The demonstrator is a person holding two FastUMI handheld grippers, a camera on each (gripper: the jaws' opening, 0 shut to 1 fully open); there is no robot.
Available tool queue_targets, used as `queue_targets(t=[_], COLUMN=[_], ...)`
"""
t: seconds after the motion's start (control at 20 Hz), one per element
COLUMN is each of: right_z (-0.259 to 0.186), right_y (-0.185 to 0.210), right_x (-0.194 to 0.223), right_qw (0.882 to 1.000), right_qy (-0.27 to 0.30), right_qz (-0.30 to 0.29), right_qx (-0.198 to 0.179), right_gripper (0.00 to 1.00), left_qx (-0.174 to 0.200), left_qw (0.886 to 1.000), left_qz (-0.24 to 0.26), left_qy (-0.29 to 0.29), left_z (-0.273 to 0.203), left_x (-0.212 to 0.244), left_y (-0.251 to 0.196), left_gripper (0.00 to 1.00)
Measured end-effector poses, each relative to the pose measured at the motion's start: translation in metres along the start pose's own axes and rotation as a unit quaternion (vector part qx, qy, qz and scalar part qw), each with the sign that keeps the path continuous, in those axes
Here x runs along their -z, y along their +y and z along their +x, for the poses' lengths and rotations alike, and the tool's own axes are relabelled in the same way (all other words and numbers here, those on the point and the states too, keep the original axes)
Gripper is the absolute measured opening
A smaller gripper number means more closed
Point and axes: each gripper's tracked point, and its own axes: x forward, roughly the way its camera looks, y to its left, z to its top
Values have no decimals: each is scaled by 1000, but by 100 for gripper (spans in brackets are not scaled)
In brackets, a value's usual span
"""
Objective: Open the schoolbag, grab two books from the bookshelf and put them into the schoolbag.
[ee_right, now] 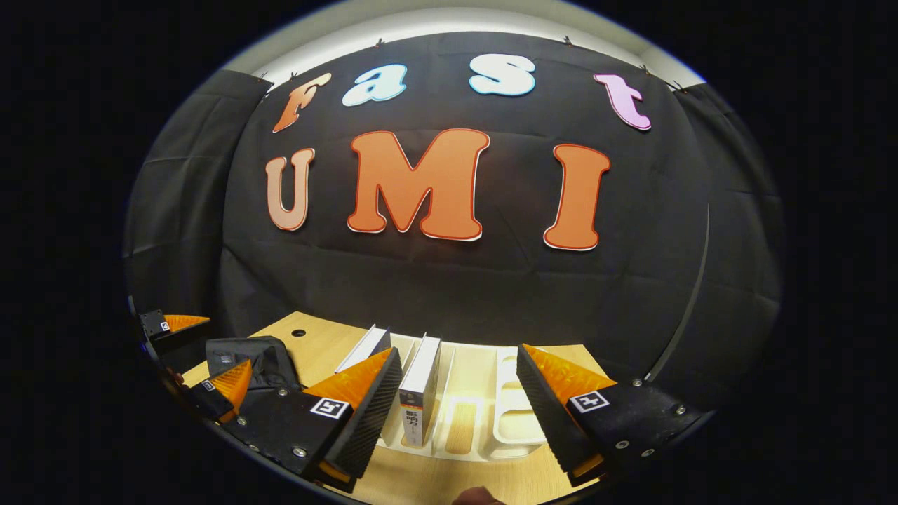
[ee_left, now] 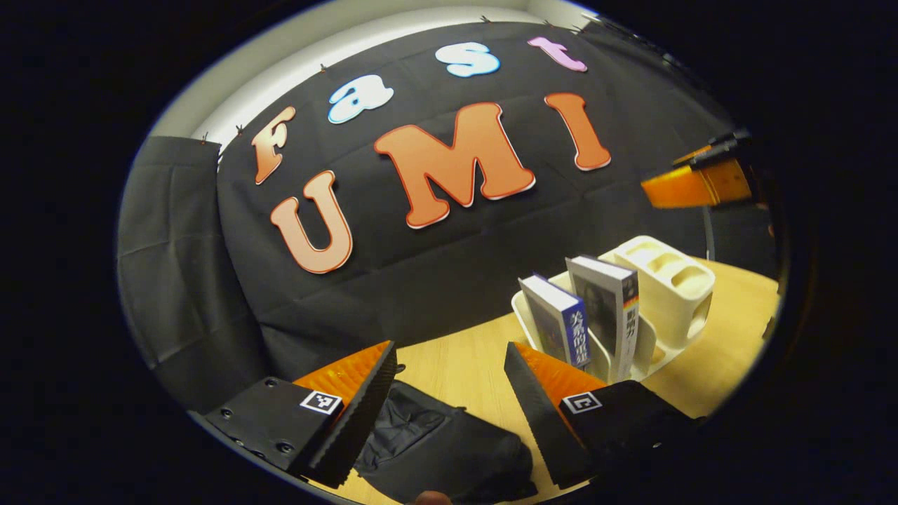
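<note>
The black schoolbag (ee_left: 435, 449) lies crumpled on the wooden table (ee_left: 463, 365), just under my left gripper (ee_left: 450, 358), which is open with nothing between its fingers. To the right, a cream bookshelf (ee_left: 673, 287) holds a blue-spined book (ee_left: 561, 319) and a grey-covered book (ee_left: 607, 308), both upright. My right gripper (ee_left: 701, 179) hangs high at the far right. In the right gripper view, my right gripper (ee_right: 457, 358) is open above the bookshelf (ee_right: 512, 414). A white-edged book (ee_right: 421, 382) stands between its fingers, untouched. The second book (ee_right: 366, 349) leans behind the left finger. The schoolbag (ee_right: 249, 354) and the left gripper (ee_right: 203, 354) are at far left.
Black cloth walls close off the back and both sides. The bookshelf has empty slots and round cup holes on its right part. A small round hole (ee_right: 298, 332) sits in the table near the back left.
</note>
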Motion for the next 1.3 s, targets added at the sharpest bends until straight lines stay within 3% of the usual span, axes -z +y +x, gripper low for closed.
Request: queue_targets(t=[0.45, 0.9, 1.3], right_z=[13, 15, 14], right_y=[-15, -22, -26], right_x=[23, 33, 34], right_qw=[1000, 1000, 1000], right_qy=[11, 17, 22], right_qz=[-4, -1, 3], right_qx=[-11, -12, 2], right_gripper=[98, 98, 98], left_qx=[-2, 8, -14], left_qw=[991, 969, 953], left_qz=[98, 188, 239], left_qy=[86, 158, 183], left_z=[-24, -39, -39], left_x=[62, 115, 141], left_y=[3, 11, 28], left_gripper=[98, 98, 97])
